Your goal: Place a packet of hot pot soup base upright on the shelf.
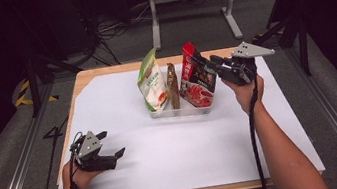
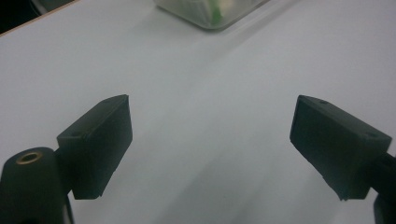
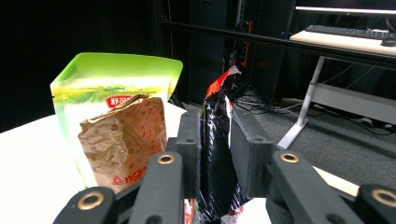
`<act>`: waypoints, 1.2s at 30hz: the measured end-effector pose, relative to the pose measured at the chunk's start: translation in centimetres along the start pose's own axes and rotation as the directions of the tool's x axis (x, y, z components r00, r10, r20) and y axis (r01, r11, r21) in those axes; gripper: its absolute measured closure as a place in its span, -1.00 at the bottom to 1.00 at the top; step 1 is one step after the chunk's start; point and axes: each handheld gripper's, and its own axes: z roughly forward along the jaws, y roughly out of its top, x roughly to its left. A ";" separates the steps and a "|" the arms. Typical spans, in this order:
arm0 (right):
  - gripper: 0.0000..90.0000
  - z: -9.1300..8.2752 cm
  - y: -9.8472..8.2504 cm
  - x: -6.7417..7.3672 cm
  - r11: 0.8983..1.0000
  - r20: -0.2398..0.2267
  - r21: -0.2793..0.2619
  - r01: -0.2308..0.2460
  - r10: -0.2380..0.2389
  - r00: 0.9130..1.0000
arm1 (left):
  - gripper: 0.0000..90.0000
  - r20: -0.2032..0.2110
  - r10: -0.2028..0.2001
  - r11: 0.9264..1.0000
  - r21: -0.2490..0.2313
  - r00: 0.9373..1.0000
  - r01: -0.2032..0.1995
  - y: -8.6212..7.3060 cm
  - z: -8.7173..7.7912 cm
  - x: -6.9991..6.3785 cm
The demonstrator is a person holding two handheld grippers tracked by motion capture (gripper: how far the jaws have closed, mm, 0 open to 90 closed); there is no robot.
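The red bag (image 1: 198, 77) stands upright at the right end of the clear bin (image 1: 179, 110) on the counter (image 1: 175, 154), beside the brown bag (image 1: 173, 86) and the green bag (image 1: 152, 84). The right hand-held gripper (image 1: 207, 63) is at the bag's top edge; in the right gripper view the red bag (image 3: 217, 140) sits between the two jaws, which are narrow. A thin gap seems to show on one side, so the pads may not press it fully; I cannot tell if the hold is firm.

If the bag is being placed, it is better to let the jaws part only a little, check that the bag leans on the bin wall or its neighbour, then draw back straight so the top is not dragged.

The left hand-held gripper (image 1: 109, 149) rests low on the counter, jaws wide and empty.
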 end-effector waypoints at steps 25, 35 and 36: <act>0.52 -2.1 -0.1 0.3 0.998 0.024 0.008 0.069 -0.069 0.997 | -0.70 -0.010 0.000 1.000 0.002 1.000 0.000 0.0 0.0 0.1; 0.45 -2.8 -0.6 0.4 0.995 0.026 0.036 0.092 -0.093 0.995 | -0.70 -0.012 -0.004 1.000 0.002 1.000 0.004 0.0 -0.1 0.1; 0.45 -2.8 -0.7 0.4 0.994 0.029 0.041 0.097 -0.098 0.995 | -0.70 -0.013 -0.003 1.000 0.002 1.000 0.003 -0.1 -0.1 0.1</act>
